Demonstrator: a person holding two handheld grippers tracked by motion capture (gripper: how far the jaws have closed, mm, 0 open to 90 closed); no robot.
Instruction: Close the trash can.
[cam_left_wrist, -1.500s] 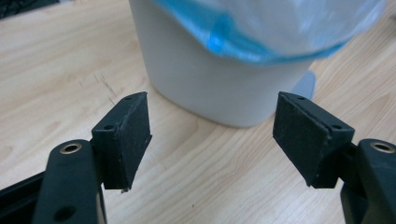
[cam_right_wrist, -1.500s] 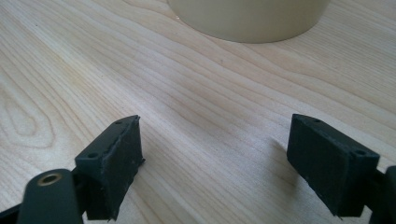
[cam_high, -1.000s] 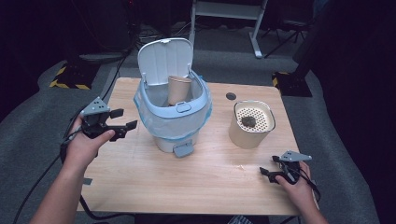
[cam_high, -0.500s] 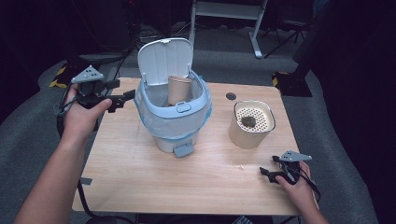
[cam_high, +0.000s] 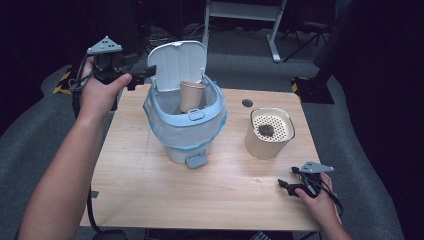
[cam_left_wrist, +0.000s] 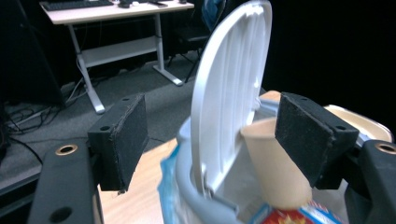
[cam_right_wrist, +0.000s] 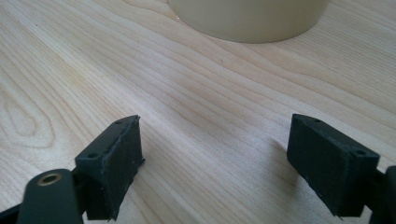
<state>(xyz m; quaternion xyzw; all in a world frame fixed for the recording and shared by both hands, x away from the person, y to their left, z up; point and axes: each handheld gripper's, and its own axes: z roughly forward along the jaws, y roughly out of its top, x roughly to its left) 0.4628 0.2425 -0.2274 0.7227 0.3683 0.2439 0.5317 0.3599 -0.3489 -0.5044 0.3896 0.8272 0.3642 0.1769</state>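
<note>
Black tool (cam_high: 141, 76), grey three-cornered plate (cam_high: 104, 46)

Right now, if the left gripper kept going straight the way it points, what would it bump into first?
Most likely the bin's raised white lid, seen edge-on between the open jaws of the left gripper. The paper cup inside the bin lies just past it. Depth is hard to judge.

A light wooden table (cam_high: 150, 200) carries a pale blue pedal bin (cam_high: 187, 127), lid raised, just beyond the left gripper (cam_high: 142, 76) held near its far left corner. A cream canister (cam_high: 268, 132) stands beyond the right gripper (cam_high: 286, 186), which rests on the wood
</note>
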